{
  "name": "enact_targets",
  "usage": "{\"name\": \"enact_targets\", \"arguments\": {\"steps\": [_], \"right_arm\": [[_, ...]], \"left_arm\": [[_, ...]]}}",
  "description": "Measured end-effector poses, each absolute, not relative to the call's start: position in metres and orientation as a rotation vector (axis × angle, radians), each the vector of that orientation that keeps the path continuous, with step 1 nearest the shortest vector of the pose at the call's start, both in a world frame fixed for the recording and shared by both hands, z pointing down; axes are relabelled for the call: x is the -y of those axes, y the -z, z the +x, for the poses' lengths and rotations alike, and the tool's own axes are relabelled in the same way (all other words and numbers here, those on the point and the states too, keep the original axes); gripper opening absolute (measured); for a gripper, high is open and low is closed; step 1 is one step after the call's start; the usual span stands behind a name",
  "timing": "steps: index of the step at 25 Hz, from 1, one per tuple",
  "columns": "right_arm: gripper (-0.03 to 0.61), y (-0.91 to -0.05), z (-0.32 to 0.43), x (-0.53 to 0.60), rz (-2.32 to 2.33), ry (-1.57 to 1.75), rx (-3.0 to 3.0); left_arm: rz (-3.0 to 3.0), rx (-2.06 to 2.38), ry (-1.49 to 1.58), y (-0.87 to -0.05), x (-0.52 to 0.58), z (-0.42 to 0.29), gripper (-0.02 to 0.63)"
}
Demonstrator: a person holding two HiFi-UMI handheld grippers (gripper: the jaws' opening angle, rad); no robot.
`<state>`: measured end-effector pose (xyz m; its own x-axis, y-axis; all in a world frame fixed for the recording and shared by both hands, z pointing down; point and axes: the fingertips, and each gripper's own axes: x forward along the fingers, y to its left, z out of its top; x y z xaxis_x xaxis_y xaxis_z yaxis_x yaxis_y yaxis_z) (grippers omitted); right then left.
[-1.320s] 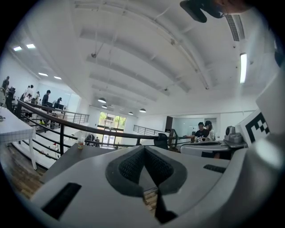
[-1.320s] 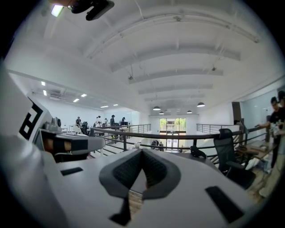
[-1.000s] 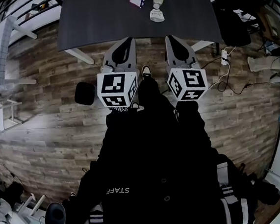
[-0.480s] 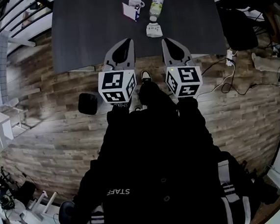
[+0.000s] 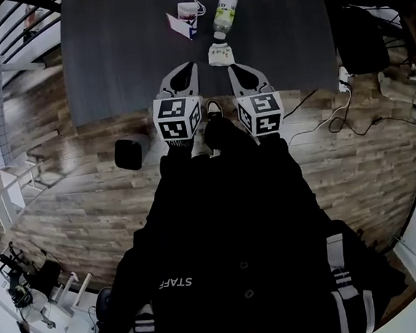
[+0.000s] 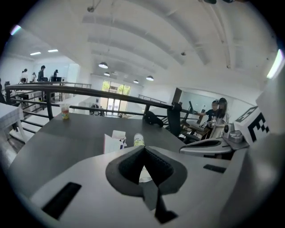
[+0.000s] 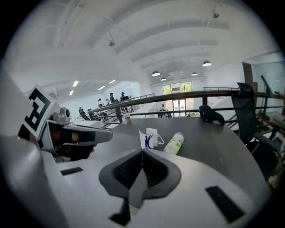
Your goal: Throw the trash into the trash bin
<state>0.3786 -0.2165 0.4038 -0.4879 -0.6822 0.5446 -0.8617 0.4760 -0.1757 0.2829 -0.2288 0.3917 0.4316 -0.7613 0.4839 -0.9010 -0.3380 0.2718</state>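
jaws shut empty, left gripper [image 5: 184, 68] and right gripper [image 5: 235, 68]; bottle [image 5: 224, 13] flat on table [image 5: 110, 62], pointing at far edge; bin [image 5: 128, 153] beside table.

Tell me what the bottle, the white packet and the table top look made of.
Bottle: probably clear plastic; pale see-through body, green label, white cap.
White packet: folded paper or thin card, matte, with sharp creases and blue print.
Table top: dark grey, smooth and matte; laminate or painted board, I can't tell which.

Bottle [image 5: 224, 14] lies right of paper bag [image 5: 183, 22] on table [image 5: 109, 54].
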Motion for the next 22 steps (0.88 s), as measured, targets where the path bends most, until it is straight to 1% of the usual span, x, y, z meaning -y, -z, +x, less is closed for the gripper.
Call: {"name": "enact_targets", "arguments": {"steps": [10,14,20,22], "right_arm": [[0.017,-0.485,0.38,0.228,1.086,-0.674,2.24],[0.017,-0.508,0.374,0.235,1.016,-0.638,2.212],[0.018,-0.539,0.37,0.232,0.907,-0.529,2.138],[0.034,-0.547,0.368,0.236,0.862,-0.487,2.124]], "left_arm": [[2.041,1.345,-0.519,-0.481,0.24,0.295,0.003],[1.969,1.348,-0.579,-0.512,0.238,0.29,0.003],[1.934,1.321,-0.602,-0.53,0.231,0.289,0.003],[1.911,1.312,-0.605,-0.537,0.231,0.287,0.003]]}}
